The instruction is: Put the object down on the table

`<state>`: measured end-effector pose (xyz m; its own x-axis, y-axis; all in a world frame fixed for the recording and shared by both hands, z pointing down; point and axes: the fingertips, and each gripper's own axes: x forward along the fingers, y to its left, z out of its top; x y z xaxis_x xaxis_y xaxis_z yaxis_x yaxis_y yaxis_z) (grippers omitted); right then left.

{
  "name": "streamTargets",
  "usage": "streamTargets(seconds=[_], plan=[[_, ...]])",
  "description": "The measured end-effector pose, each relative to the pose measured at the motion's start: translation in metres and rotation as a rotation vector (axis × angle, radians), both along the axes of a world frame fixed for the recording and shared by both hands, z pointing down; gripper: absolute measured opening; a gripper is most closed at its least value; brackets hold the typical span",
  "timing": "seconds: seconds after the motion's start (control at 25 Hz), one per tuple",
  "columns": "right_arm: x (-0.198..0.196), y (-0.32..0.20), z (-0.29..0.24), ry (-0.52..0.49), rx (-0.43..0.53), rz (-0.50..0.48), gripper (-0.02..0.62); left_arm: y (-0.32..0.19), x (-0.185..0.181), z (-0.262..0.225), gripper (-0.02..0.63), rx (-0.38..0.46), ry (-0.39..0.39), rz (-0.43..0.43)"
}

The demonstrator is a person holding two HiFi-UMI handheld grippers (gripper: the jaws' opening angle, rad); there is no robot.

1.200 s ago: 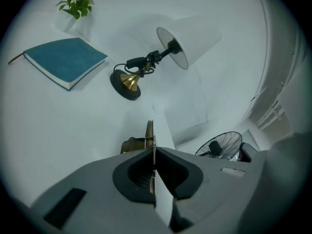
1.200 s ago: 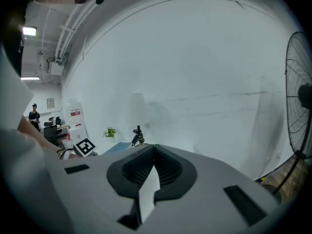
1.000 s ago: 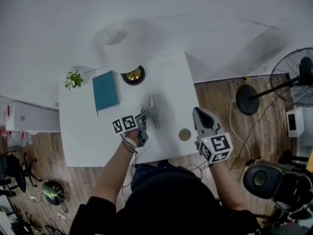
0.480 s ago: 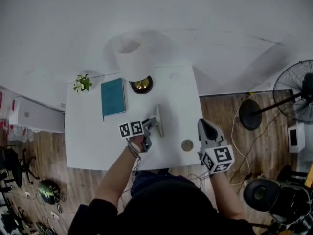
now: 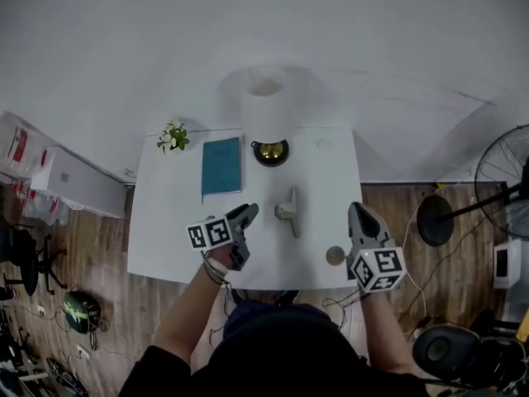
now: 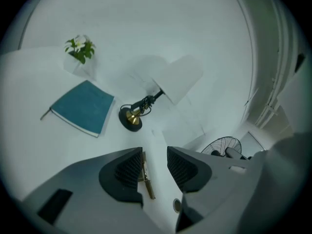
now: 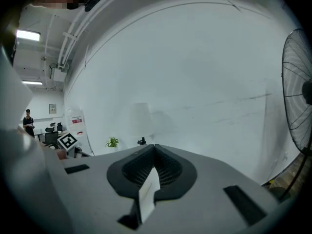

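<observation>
The left gripper [image 5: 246, 215] hovers over the white desk [image 5: 165, 238], its jaws opening with nothing between them. A pale T-shaped object [image 5: 289, 212] lies flat on the desk just right of the gripper's tips, apart from them. Ahead of this gripper lie a teal book [image 5: 222, 166] and a lamp [image 5: 266, 114] with a white shade and a brass base. A small plant [image 5: 172, 136] stands farther ahead to its left. The right gripper [image 5: 360, 213] hangs at the desk's right edge, with a round disc [image 5: 334, 255] just to its left.
</observation>
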<state>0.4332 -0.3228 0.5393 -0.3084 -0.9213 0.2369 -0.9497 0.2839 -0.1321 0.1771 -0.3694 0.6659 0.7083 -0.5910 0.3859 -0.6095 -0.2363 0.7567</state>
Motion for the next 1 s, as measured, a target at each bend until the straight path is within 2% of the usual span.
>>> streamTargets(seconds=[0.08,0.2,0.28,0.36,0.48,0.56,0.8,1.0], plan=[[-0.018,-0.004,-0.010,-0.008,0.021,-0.012,0.006,0.004,-0.022,-0.031,0.147,0.073,-0.004,-0.014],[-0.045,-0.013,-0.031,-0.015,0.067,-0.030,0.006,0.009,-0.058,-0.081,0.062,0.182,0.013,-0.058],[-0.064,-0.015,-0.046,-0.014,0.091,-0.037,0.006,0.014,-0.083,-0.110,0.015,0.255,-0.006,-0.085],[-0.086,-0.016,-0.059,-0.003,0.107,-0.051,0.004,0.018,-0.106,-0.139,0.005,0.350,-0.084,-0.096],[-0.119,-0.014,-0.079,0.002,0.144,-0.071,0.003,0.024,-0.137,-0.184,0.005,0.539,-0.283,-0.094],[-0.139,-0.010,-0.094,-0.004,0.178,-0.077,0.003,0.031,-0.150,-0.212,0.005,0.644,-0.360,-0.086],[-0.184,-0.003,-0.148,0.033,0.305,-0.073,0.003,0.043,-0.169,-0.287,0.005,0.873,-0.439,-0.079],[-0.197,0.008,-0.187,0.046,0.390,-0.046,0.005,0.055,-0.174,-0.331,0.005,1.009,-0.505,-0.078]])
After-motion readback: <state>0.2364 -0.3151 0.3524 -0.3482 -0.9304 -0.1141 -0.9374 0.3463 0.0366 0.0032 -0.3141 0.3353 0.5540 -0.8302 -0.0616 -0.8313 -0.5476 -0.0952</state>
